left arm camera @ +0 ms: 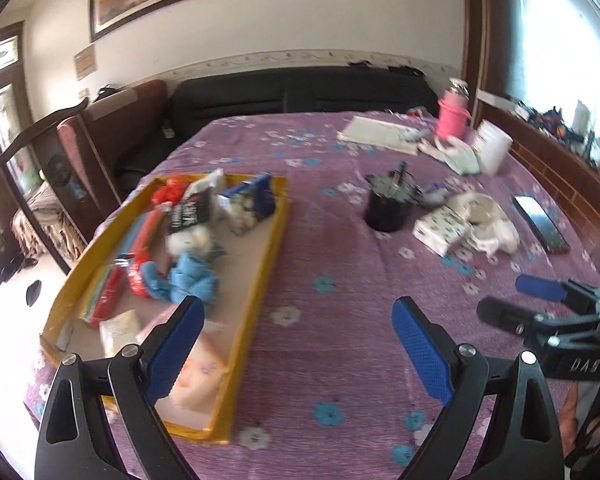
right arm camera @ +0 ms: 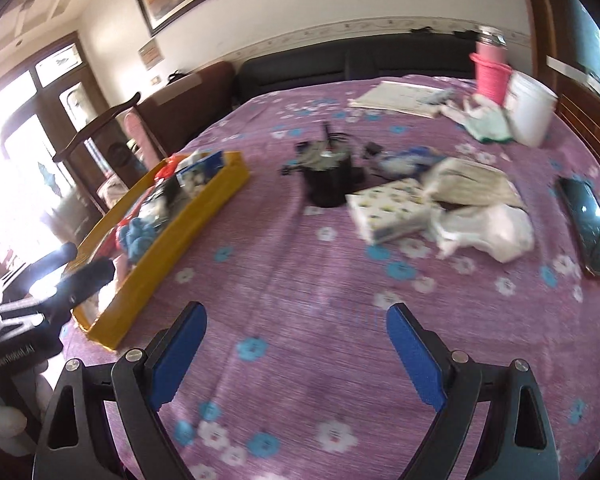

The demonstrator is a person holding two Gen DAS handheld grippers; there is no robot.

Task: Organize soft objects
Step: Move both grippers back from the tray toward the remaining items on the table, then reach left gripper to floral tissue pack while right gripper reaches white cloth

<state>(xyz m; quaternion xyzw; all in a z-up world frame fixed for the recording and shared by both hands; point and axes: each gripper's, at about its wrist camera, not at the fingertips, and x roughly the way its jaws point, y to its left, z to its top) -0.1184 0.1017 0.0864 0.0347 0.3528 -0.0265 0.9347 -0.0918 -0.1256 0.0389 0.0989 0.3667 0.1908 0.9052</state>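
A yellow tray [left arm camera: 272,248] [right arm camera: 172,264] lies on the left of the purple flowered tablecloth. It holds a blue plush [left arm camera: 192,280] [right arm camera: 138,236], red packs, tissue packs and other soft items. A patterned tissue pack [left arm camera: 440,228] [right arm camera: 388,212] and crumpled white cloth [left arm camera: 488,224] [right arm camera: 488,232] lie on the cloth to the right. My left gripper [left arm camera: 298,344] [right arm camera: 82,262] hangs open and empty over the tray's near right edge. My right gripper [right arm camera: 298,344] [left arm camera: 512,300] is open and empty over bare cloth, short of the tissue pack.
A black pen cup [left arm camera: 388,208] stands mid-table. A dark phone [left arm camera: 540,220] lies near the right edge. At the back right stand a pink bottle [left arm camera: 452,114], a white tub [left arm camera: 494,146] and papers [left arm camera: 380,134]. A dark sofa and wooden chairs lie beyond the table.
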